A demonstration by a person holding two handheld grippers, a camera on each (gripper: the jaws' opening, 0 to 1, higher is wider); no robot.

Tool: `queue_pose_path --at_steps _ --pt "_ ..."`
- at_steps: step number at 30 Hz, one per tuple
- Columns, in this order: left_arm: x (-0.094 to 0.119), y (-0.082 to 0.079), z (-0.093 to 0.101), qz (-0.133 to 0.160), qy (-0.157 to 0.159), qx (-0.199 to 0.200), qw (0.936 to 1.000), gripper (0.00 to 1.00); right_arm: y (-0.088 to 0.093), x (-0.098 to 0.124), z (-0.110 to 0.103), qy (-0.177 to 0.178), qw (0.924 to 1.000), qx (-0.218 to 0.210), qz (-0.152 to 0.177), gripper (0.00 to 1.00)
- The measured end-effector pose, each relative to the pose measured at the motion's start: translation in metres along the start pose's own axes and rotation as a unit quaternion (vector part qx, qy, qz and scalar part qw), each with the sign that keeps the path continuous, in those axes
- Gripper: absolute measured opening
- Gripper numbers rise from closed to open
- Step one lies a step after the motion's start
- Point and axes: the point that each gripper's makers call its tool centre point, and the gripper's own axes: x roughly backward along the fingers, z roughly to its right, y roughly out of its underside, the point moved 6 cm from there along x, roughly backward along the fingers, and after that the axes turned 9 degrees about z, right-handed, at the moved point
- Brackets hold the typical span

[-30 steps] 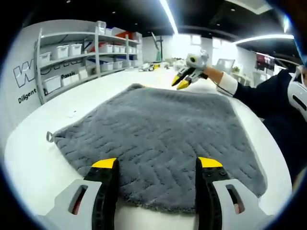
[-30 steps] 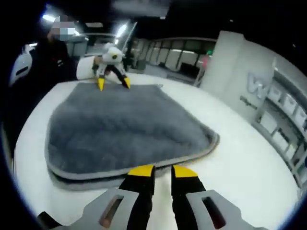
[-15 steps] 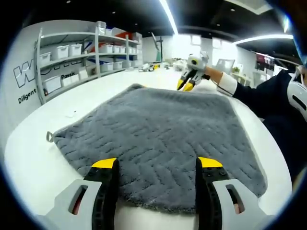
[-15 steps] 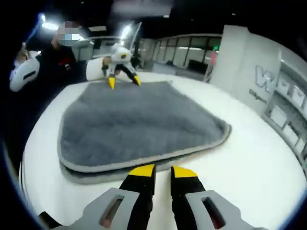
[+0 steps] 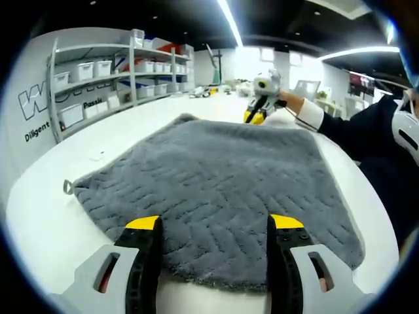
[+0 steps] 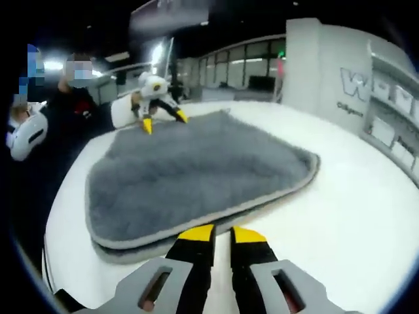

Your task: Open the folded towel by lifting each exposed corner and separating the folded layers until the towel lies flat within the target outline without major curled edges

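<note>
A grey towel (image 5: 216, 173) with a zigzag pile lies folded on the white table (image 5: 59, 196). Its two layers show along the piped edge (image 6: 196, 219). My left gripper (image 5: 215, 224) stands open over the towel's near edge, with towel between the wide-set jaws. It appears across the table in the right gripper view, the left gripper (image 6: 162, 120) held in a hand. My right gripper (image 6: 222, 233) has its jaws nearly together just at the layered edge, nothing visibly between them. In the left gripper view the right gripper (image 5: 255, 116) touches the far edge.
Shelves with white bins (image 5: 98, 72) line the wall beyond the table. A small loop tag (image 5: 67, 187) sticks out at one towel corner. A person in dark clothes (image 5: 373, 137) stands beside the table. White tabletop (image 6: 353, 216) stretches beside the towel.
My right gripper's jaws have drawn closer together and it has sunk toward the towel's far edge. The left gripper has stayed put.
</note>
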Motion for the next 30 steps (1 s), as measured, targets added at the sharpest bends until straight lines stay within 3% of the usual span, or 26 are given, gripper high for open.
queue_pose_path --at_steps 4,7,11,19,26,30 --pt "0.000 0.000 0.000 0.000 0.000 0.000 1.0000 0.64 0.000 0.000 -0.003 0.002 0.9999 0.011 -0.004 0.00" --pt "-0.001 0.000 0.004 0.000 0.000 -0.001 1.0000 0.64 0.002 0.003 0.005 0.016 0.9987 0.043 -0.020 0.00" --pt "-0.001 0.000 0.004 -0.001 -0.001 -0.001 1.0000 0.64 0.001 0.003 0.001 0.009 0.9988 0.046 -0.017 0.00" --pt "-0.001 0.000 0.003 0.000 -0.001 -0.001 1.0000 0.64 0.003 0.009 0.000 0.002 0.9997 0.012 -0.020 0.00" --pt "0.000 0.000 0.003 -0.001 -0.001 -0.002 1.0000 0.64 -0.005 0.012 -0.005 -0.026 0.9994 0.021 0.007 0.11" --pt "0.000 0.000 0.002 -0.001 -0.001 -0.002 1.0000 0.64 0.001 0.010 -0.008 -0.034 0.9991 0.022 -0.009 0.15"
